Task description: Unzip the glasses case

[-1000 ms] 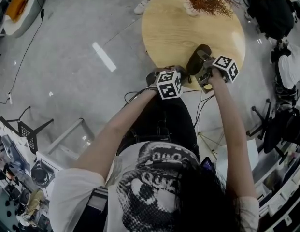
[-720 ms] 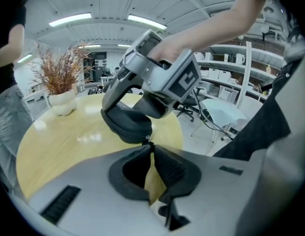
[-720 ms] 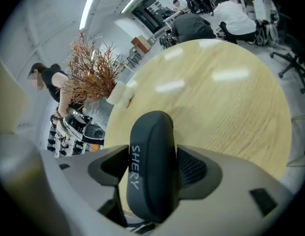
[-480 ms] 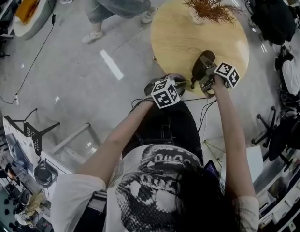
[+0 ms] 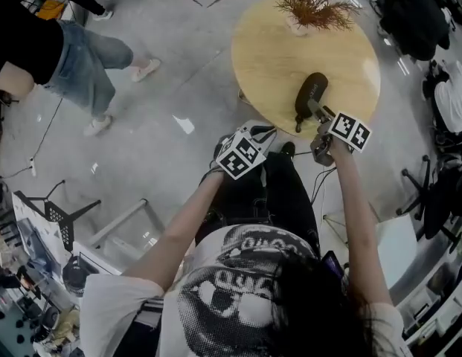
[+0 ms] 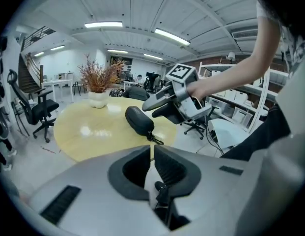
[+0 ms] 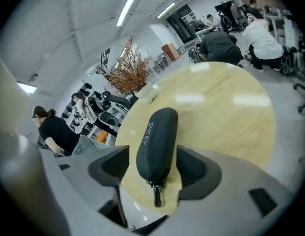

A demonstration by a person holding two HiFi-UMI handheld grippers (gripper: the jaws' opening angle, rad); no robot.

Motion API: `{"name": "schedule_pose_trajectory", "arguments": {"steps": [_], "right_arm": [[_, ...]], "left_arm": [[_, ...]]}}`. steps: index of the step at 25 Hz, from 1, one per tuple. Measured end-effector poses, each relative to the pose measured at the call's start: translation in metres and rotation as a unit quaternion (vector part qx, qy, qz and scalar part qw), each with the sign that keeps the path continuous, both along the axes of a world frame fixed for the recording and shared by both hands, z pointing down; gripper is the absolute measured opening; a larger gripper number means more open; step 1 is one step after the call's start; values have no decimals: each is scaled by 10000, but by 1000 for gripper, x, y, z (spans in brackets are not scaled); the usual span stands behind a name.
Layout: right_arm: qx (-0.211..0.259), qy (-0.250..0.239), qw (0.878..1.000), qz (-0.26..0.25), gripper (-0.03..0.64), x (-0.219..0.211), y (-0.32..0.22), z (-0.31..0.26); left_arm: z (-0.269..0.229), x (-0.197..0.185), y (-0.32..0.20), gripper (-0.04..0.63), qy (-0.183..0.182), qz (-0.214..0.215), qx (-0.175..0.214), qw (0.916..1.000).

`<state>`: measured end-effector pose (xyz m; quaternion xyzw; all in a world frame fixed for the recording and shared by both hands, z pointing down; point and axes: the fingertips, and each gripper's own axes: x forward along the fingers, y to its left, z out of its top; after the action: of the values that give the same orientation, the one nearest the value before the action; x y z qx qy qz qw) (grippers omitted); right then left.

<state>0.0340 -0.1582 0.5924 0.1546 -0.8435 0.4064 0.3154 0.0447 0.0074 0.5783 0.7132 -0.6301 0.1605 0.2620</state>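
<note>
A black zipped glasses case [image 5: 311,94] lies on the round wooden table [image 5: 268,50], its zip pull [image 7: 157,194] hanging off the near end. My right gripper [image 5: 320,119] hovers just behind that end. In the right gripper view the case [image 7: 157,141] shows between the wide jaws of this gripper [image 7: 153,167]. They are closing slightly, and there is a gap on each side, so the pads do not touch it. My left gripper [image 5: 262,134] is shut with nothing in it. It is held off the table's near edge, left of the case [image 6: 139,121].
A dried plant in a white pot [image 5: 312,4] stands at the table's far side. A person [image 5: 59,50] walks across the floor at the upper left. Office chairs [image 5: 431,192] and cables crowd the right side.
Both grippers have drawn back from the table towards me, the left one further and rolled. The case stays put. A person has walked into the upper left.
</note>
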Motion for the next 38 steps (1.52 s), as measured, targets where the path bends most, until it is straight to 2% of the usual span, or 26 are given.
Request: {"name": "schedule_pose_trajectory", "arguments": {"steps": [6,10,13,16,19,23,27,30,34,38], "right_arm": [[251,-479,9983,-202,196,38,30,-27],[690,-555,9941,-621,129,66,57,-35],[934,-700,9887,-940,105,83,73,-47],[1276,-876,9784,-1370,98,97,84,-64],[1652,-1065,9629,-1850,98,110,96,-82],[1953,-1377,9450,-2233,98,131,107,-103],[2351,-1472,9218,-2708,98,159,118,-112],[2526,-1564,9079,-2958,98,174,126,-120],[2537,-1784,9005,-3048,97,191,134,-136],[2607,-1916,8937,-3109,57,207,148,-147]], "left_arm": [[-9,11,18,15,319,-230,67,9992],[-10,24,27,15,591,-378,69,9975],[-16,34,26,15,671,-518,168,9963],[-29,43,22,15,689,-661,304,9950],[-46,52,16,15,664,-851,482,9930],[-56,76,9,15,754,-1046,617,9897],[-69,106,6,15,534,-1116,671,9900],[-89,121,10,15,497,-1333,871,9860],[-112,141,16,15,265,-1424,1013,9842],[-123,157,32,15,-44,-1487,1017,9836]]}}
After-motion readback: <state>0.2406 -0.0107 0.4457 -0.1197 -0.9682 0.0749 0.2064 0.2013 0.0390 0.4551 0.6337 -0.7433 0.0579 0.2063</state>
